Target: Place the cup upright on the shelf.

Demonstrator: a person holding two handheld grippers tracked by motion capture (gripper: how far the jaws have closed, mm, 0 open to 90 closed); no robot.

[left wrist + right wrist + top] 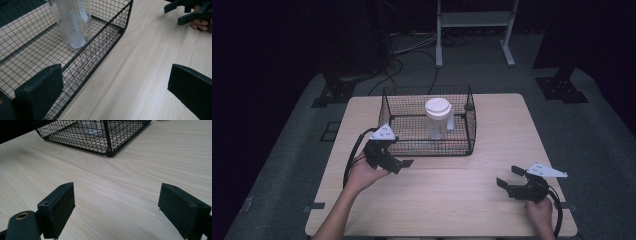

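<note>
A black wire basket (428,120) stands on the wooden table (452,200), in its back middle. Upright inside it is a clear plastic cup (437,119) with a white lid. My left gripper (402,165) is open, just off the basket's front left corner, and holds nothing. In the left gripper view its jaws stand wide apart (115,92), the left one close against the basket's wall (100,32), with the cup (72,22) beyond the mesh. My right gripper (508,176) is open over bare wood near the front right, with nothing between its jaws (121,210). The basket (107,135) is far ahead of it.
The other hand and its gripper (187,12) show at the top right of the left gripper view. On the grey floor behind the table are a white frame (472,20), black stand bases (562,87) and loose cables (412,50).
</note>
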